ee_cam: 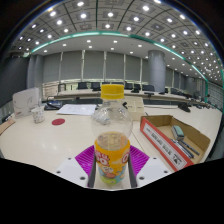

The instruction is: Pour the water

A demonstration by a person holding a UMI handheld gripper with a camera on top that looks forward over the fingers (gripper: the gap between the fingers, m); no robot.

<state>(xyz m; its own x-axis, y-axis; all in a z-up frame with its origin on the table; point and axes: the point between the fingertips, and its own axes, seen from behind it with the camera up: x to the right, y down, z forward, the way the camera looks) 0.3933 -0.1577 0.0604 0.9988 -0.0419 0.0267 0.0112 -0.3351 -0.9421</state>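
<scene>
A clear plastic bottle [112,130] with a yellow cap and a yellow-orange label stands upright between my fingers, its base down at the pads. My gripper [112,166] is shut on the bottle, both purple pads [87,158] pressing its labelled lower part. The bottle looks nearly empty of liquid in its upper part. A small clear cup [38,115] stands on the white table [50,140] far off to the left, beyond the fingers.
An open cardboard box [178,137] with red-edged contents lies to the right of the bottle. A small red disc [58,122] lies on the table near the cup. Papers and office chairs stand at the table's far side.
</scene>
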